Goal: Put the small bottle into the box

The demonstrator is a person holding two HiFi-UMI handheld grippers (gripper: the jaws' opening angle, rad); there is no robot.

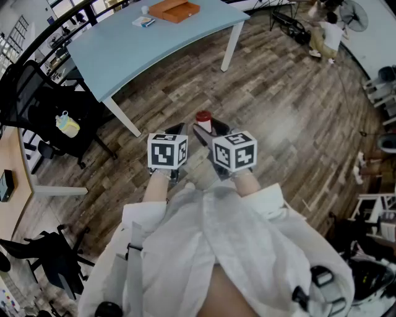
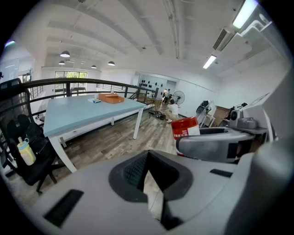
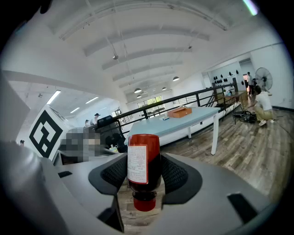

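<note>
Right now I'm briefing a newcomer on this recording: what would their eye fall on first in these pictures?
First, the small red bottle with its white label, gripped cap-down by the right tool above the wooden floor, dead centre in the right gripper view. Next, the orange box lying on the light blue table, at the top of the head view and well away from the bottle.

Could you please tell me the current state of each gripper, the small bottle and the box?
right gripper: jaws closed on the small bottle.
small bottle: held in the air, cap on, cap end towards the gripper's body.
left gripper: jaws together, nothing between them.
box: top open, sitting on the blue table, away from both grippers.
</note>
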